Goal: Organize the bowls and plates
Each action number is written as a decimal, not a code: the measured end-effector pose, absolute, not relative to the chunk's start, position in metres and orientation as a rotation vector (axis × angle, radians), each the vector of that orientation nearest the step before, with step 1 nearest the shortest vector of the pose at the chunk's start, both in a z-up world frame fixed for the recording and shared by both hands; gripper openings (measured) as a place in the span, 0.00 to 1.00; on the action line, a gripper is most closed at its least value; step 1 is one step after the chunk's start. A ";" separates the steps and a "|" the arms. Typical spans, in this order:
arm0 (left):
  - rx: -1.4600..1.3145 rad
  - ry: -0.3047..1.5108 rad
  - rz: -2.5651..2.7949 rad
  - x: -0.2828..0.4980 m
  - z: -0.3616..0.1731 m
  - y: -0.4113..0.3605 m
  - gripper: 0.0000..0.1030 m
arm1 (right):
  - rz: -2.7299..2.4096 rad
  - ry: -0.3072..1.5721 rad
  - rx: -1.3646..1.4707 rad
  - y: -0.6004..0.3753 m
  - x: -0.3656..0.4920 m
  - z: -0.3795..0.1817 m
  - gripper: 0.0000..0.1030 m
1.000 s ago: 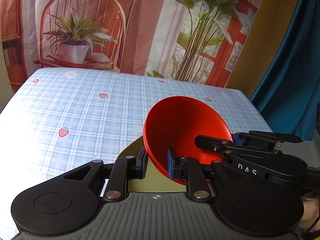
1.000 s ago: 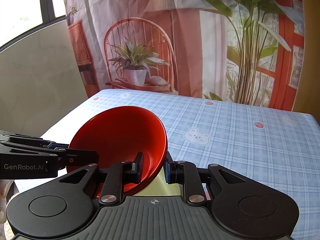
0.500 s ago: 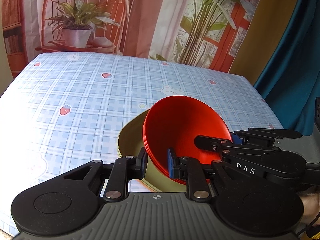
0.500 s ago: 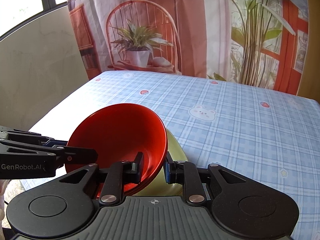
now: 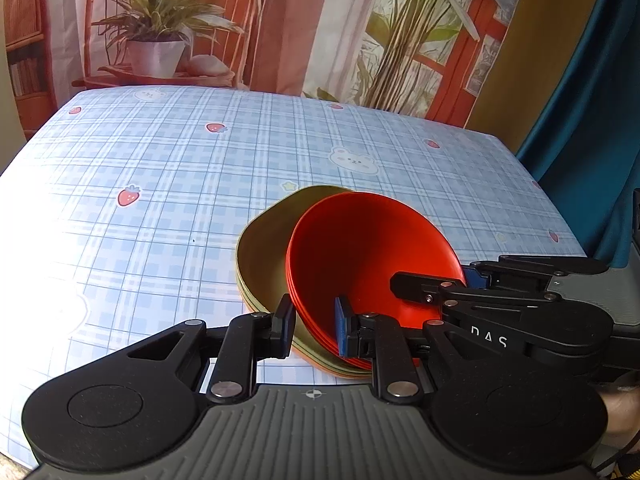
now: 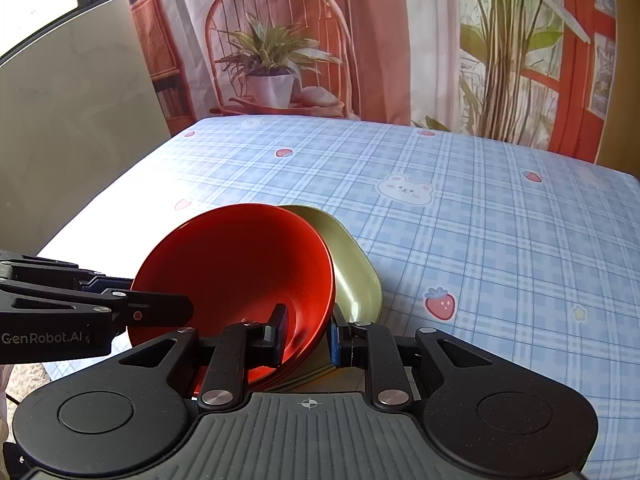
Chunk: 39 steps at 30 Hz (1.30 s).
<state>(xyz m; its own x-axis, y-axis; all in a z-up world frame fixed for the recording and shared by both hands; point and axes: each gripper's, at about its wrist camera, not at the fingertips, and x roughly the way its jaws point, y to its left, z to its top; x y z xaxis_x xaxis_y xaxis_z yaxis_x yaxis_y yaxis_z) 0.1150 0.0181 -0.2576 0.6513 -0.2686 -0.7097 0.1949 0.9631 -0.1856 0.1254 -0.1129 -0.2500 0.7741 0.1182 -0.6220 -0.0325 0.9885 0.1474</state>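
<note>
Left tool (image 5: 312, 326) and right tool (image 6: 306, 334) both pinching red bowls (image 5: 360, 256) over green plates (image 5: 260, 256).

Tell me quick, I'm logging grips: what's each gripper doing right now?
Left gripper: closed on the rim of the red bowls.
Right gripper: closed on the opposite rim of the same bowls.

You see red bowls (image 5: 360, 256) with a smooth, matt plastic look, nested over equally matt olive plates (image 5: 260, 256). The checked tablecloth (image 5: 160, 184) looks like smooth printed cloth. Your grippers' bodies are matt black plastic.
</note>
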 end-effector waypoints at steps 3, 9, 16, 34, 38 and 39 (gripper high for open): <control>-0.100 0.821 -0.261 0.116 -0.259 0.018 0.20 | 0.079 0.689 0.139 -0.113 0.127 -0.253 0.19; -0.093 0.812 -0.254 0.117 -0.259 0.017 0.20 | 0.074 0.691 0.143 -0.114 0.128 -0.255 0.19; -0.074 0.786 -0.245 0.114 -0.251 0.017 0.34 | 0.065 0.656 0.139 -0.115 0.122 -0.247 0.26; 0.012 0.602 -0.160 0.076 -0.168 0.016 0.90 | -0.020 0.472 0.211 -0.153 0.060 -0.161 0.93; 0.021 0.544 -0.107 0.060 -0.140 0.018 0.97 | -0.028 0.413 0.204 -0.153 0.035 -0.136 1.00; 0.023 0.530 -0.094 0.056 -0.133 0.018 1.00 | -0.032 0.393 0.196 -0.152 0.028 -0.129 1.00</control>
<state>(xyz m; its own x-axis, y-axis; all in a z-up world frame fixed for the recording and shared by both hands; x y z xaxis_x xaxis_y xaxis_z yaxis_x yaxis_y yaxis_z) 0.0558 0.0178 -0.1335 0.8585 -0.0840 -0.5059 0.0958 0.9954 -0.0027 0.0279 -0.1521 -0.1291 0.9234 0.0070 -0.3838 0.0688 0.9806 0.1834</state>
